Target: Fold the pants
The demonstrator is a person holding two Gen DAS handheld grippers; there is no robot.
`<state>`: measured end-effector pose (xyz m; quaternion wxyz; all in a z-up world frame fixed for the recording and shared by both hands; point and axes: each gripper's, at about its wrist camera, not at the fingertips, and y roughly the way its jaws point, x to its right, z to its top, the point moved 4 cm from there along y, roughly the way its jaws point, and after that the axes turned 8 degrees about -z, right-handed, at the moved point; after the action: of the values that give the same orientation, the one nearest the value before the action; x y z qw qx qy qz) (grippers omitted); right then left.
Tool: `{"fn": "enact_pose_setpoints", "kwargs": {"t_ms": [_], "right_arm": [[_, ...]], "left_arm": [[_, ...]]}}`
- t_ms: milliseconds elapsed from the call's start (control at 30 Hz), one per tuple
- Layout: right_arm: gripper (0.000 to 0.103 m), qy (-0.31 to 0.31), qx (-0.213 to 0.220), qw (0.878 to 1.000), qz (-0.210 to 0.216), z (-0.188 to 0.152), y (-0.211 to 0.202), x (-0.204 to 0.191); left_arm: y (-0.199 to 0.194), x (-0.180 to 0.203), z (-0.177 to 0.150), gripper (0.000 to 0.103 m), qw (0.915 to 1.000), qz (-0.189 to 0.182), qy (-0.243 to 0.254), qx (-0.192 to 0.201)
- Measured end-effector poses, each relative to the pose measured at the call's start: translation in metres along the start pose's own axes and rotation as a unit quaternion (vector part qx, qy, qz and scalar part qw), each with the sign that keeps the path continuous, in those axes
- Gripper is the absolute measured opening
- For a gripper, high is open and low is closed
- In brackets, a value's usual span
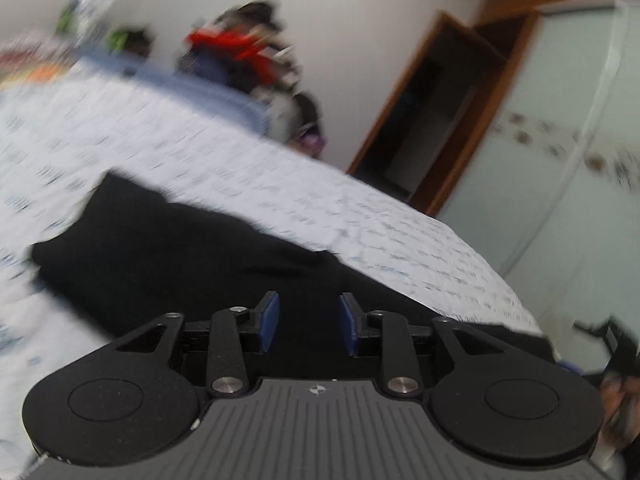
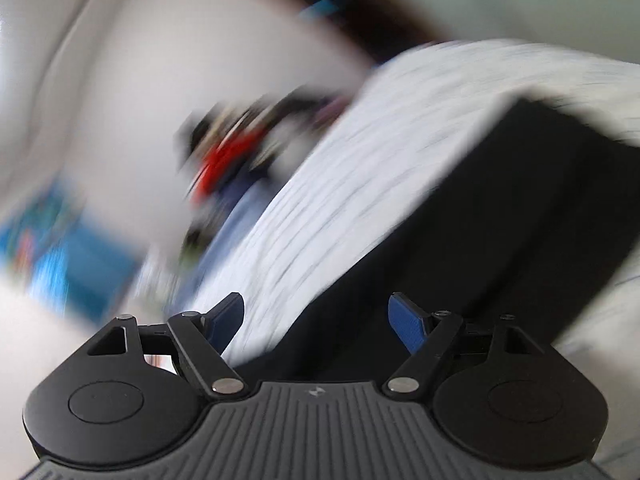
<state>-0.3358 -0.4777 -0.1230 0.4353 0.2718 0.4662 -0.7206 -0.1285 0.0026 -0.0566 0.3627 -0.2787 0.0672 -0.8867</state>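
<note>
Black pants (image 1: 180, 248) lie flat on a bed with a white patterned sheet (image 1: 200, 148). In the left wrist view they stretch from the left side down under my left gripper (image 1: 308, 300). Its blue pads (image 1: 269, 320) stand apart, with nothing pinched between them, just over the dark cloth. The right wrist view is tilted and heavily blurred. There the pants (image 2: 520, 200) run up the right side across the sheet (image 2: 340, 200). My right gripper (image 2: 316, 300) is wide open over the edge where pants meet sheet, with nothing held.
A pile of clothes with a red piece (image 1: 240, 52) sits beyond the bed's far edge. A wooden door frame (image 1: 440, 120) and a pale sliding wardrobe door (image 1: 560, 140) stand to the right. A blue poster (image 2: 60, 240) hangs on the wall.
</note>
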Motion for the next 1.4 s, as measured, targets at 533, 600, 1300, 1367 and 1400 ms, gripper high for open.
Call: {"fn": "enact_pose_setpoints", "kwargs": {"t_ms": [533,600,1300,1367,1400], "right_arm": [[0.016,0.094,0.009,0.991,-0.095,0.038,0.04,0.065],[0.016,0.099,0.016,0.991,-0.087,0.038,0.039,0.07],[0.003,0.106,0.06,0.989,-0.082,0.043,-0.024,0.108],[0.003,0.094,0.071,0.991,-0.065,0.047,-0.03,0.094],[0.003,0.091,0.074,0.991,-0.056,0.049,-0.032,0.088]], "left_arm": [[0.059,0.005,-0.05,0.093,0.9984,-0.009,0.009,-0.056],[0.06,0.006,-0.051,0.093,0.9983,-0.008,0.012,-0.057],[0.066,-0.001,-0.049,0.098,0.9975,-0.035,-0.007,-0.061],[0.066,-0.001,-0.049,0.098,0.9975,-0.035,-0.008,-0.061],[0.066,-0.001,-0.049,0.098,0.9975,-0.035,-0.008,-0.06]]}}
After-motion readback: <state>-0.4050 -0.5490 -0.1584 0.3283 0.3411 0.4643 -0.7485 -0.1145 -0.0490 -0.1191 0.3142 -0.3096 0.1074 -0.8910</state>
